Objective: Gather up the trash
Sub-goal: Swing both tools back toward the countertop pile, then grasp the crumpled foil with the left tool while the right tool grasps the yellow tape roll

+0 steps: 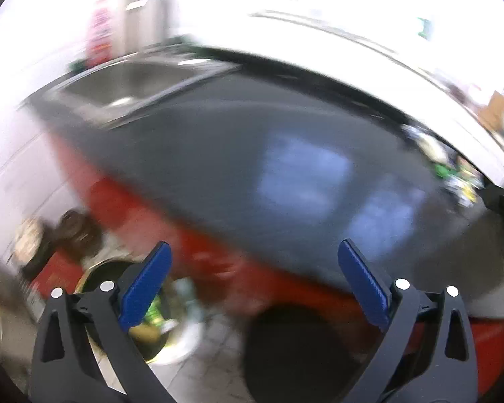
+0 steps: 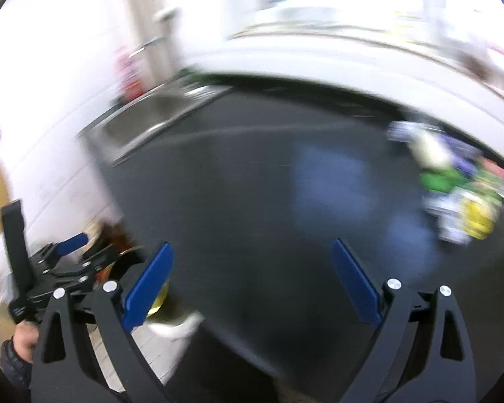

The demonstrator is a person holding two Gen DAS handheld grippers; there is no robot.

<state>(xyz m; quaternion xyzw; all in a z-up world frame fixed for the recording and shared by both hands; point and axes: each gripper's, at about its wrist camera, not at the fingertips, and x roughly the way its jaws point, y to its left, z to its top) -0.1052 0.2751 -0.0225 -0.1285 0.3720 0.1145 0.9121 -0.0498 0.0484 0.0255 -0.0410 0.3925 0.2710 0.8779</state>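
Trash lies heaped at the far right of the dark surface, too blurred to tell its long axis; left gripper and right gripper both gape, nothing between their jaws

Count: claws 2, left and right; counter 1; sink 1; bin 1; trash pile 1, pieces too blurred to count.
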